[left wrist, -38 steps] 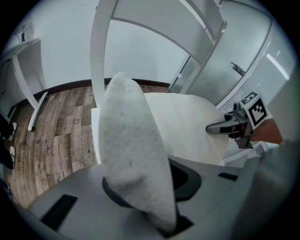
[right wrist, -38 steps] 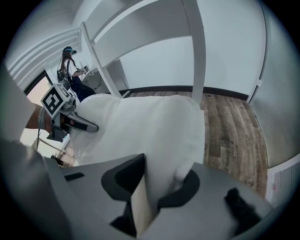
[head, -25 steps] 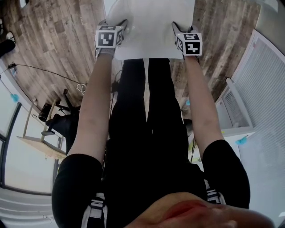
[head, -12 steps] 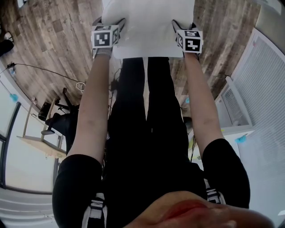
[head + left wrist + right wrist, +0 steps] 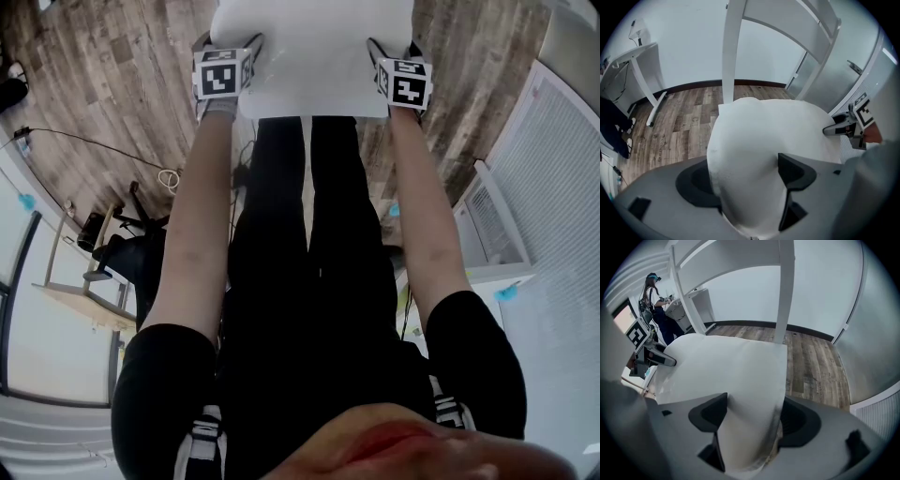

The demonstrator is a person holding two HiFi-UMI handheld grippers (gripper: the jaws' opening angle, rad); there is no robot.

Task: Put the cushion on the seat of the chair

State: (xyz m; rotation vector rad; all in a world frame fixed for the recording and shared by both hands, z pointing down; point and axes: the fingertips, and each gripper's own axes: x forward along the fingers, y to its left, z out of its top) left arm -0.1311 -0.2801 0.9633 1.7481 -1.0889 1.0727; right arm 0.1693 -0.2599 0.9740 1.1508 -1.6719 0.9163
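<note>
Pulling back toward 6 o'clock could drag the cushion [image 5: 314, 56] off the chair [image 5: 732, 47], since the left tongs [image 5: 745, 183] and right tongs [image 5: 752, 420], just spread, straddle its edge.

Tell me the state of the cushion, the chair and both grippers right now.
Chair: upright.
Cushion: lying flat on its seat, near edge between both grippers' jaws.
Left gripper: jaws just opened wide, cushion edge between them.
Right gripper: jaws just opened wide, cushion edge between them.
</note>
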